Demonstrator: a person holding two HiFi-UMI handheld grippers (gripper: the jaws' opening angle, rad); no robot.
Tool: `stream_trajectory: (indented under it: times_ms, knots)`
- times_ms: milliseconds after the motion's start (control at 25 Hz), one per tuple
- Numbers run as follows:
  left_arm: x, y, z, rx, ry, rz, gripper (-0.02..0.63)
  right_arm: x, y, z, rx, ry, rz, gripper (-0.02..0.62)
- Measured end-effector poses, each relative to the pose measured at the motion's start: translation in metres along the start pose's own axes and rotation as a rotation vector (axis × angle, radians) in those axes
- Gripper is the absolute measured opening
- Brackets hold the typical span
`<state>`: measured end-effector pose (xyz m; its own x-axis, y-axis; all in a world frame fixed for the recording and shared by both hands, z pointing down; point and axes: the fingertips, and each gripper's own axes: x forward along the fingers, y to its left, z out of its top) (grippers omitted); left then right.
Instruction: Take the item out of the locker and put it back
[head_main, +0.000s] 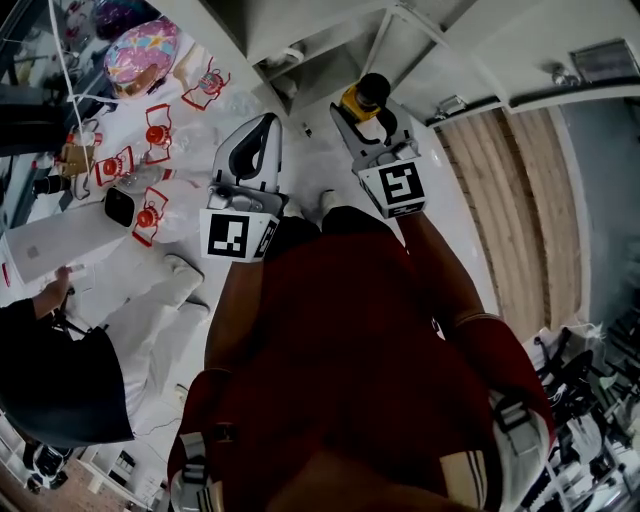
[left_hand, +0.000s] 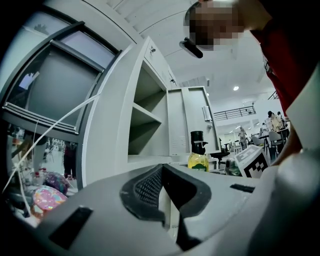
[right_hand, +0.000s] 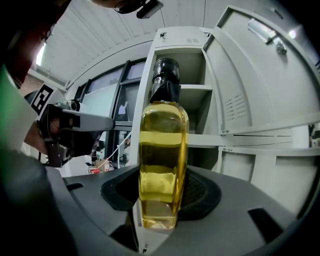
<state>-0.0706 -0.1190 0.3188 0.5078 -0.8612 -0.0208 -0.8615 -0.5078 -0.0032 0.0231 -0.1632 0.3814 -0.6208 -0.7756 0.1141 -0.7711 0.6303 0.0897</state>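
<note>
Open locker (right_hand: 192, 65) ahead; right gripper (right_hand: 159, 200) jaws clamp oil bottle (right_hand: 162, 145); left gripper (left_hand: 163, 192) jaws closed.

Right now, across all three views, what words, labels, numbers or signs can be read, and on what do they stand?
No text can be read in any view.
On the bottle: a green label, too small to read.
On the marker cubes: black-and-white square patterns, no lettering.
On the red-and-white items at the head view's left: any print is too small to read.

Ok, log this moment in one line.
right hand-held gripper: shut on bottle | left hand-held gripper: shut, empty | locker: door open
</note>
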Motion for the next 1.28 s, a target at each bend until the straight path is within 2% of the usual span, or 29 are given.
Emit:
stream_trajectory:
  times_ms: [360, 800, 1280]
  knots:
    - [0.004, 0.001, -0.029, -0.001, 0.018, 0.033, 0.006, 0.012, 0.003, -0.028, 0.025, 0.024, 0.038, 0.192]
    - [0.007, 0.007, -0.077, 0.008, 0.039, 0.054, 0.006, 0.034, 0.005, -0.068, -0.014, 0.009, 0.080, 0.192]
    - [0.013, 0.009, -0.125, -0.040, 0.073, 0.048, 0.006, 0.054, 0.005, -0.113, -0.032, 0.023, 0.108, 0.192]
